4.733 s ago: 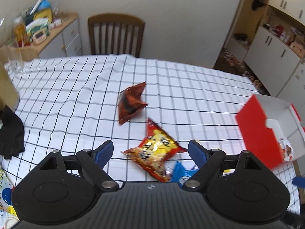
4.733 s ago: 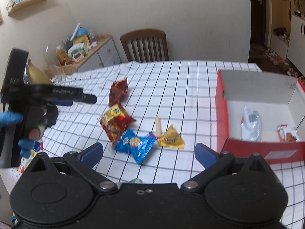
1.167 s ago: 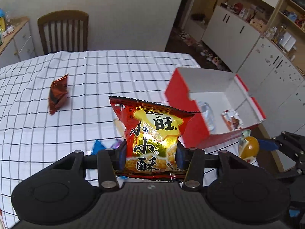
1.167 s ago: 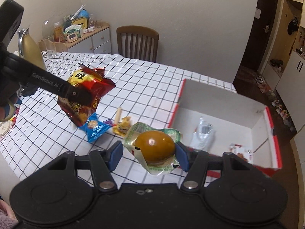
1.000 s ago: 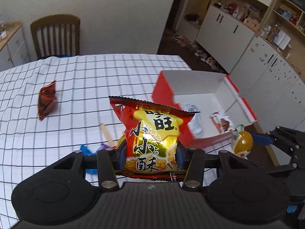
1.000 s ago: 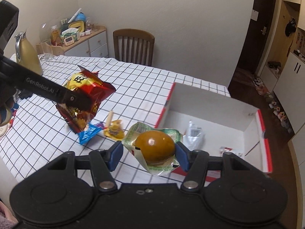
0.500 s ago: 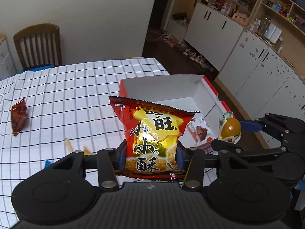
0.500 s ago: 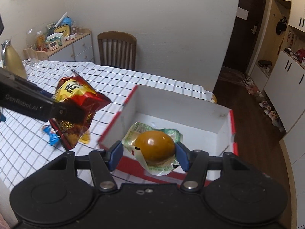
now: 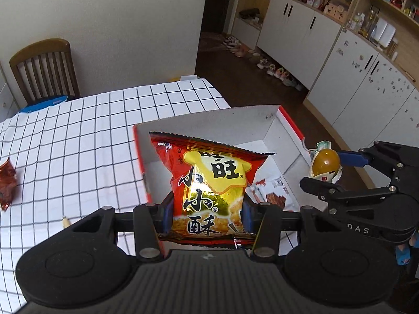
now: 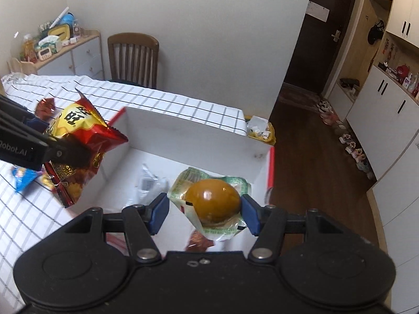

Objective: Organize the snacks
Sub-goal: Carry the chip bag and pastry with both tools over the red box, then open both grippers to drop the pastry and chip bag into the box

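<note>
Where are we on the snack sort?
Partway. Done: a clear packet and a printed packet already lie in the red box. In hand: left gripper holds the red-yellow chip bag and right gripper holds the wrapped egg, both over the box. Left on the tablecloth: dark red packet, blue packet.

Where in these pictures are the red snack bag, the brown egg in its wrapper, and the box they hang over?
red snack bag (image 9: 209,183): left wrist view, the yellow label on its front.
wrapped brown egg (image 10: 212,200): right wrist view, the glossy shell.
red and white box (image 10: 188,130): right wrist view, the white far wall.
</note>
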`<state>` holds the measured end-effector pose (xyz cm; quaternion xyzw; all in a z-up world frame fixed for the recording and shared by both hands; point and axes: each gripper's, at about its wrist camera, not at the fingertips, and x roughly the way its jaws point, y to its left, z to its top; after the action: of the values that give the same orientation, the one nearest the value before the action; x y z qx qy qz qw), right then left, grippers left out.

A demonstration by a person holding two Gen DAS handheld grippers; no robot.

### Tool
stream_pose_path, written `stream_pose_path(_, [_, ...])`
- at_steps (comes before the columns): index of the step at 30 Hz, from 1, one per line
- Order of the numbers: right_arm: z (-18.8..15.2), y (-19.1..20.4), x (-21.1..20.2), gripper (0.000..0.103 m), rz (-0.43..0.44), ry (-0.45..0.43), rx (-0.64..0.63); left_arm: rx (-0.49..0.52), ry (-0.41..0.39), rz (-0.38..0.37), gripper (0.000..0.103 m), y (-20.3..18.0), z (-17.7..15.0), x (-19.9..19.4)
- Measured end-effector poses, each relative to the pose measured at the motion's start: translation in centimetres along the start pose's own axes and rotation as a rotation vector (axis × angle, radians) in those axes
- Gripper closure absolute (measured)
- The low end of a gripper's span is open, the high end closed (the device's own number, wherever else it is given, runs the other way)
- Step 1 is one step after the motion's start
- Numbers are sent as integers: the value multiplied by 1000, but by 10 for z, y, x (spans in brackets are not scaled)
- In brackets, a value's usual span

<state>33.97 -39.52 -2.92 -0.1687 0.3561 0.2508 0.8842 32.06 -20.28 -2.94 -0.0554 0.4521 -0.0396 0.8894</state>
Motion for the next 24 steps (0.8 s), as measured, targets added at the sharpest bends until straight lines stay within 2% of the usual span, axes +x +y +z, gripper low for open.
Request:
stream_pose_path(6, [1, -7, 27, 44, 4, 36, -31, -7, 12, 32, 56, -7, 26, 31])
stream_pose_path(12, [1, -2, 48, 44, 61, 83, -69, -25, 42, 63, 56, -12, 42, 67])
stream_pose_path(19, [-2, 3, 65, 44, 109, 142, -88, -26, 97, 58, 56, -19, 48, 104])
stream_pose_path(24, [-5, 3, 72, 44, 107, 181, -76, -34, 126, 61, 56, -26, 47, 121])
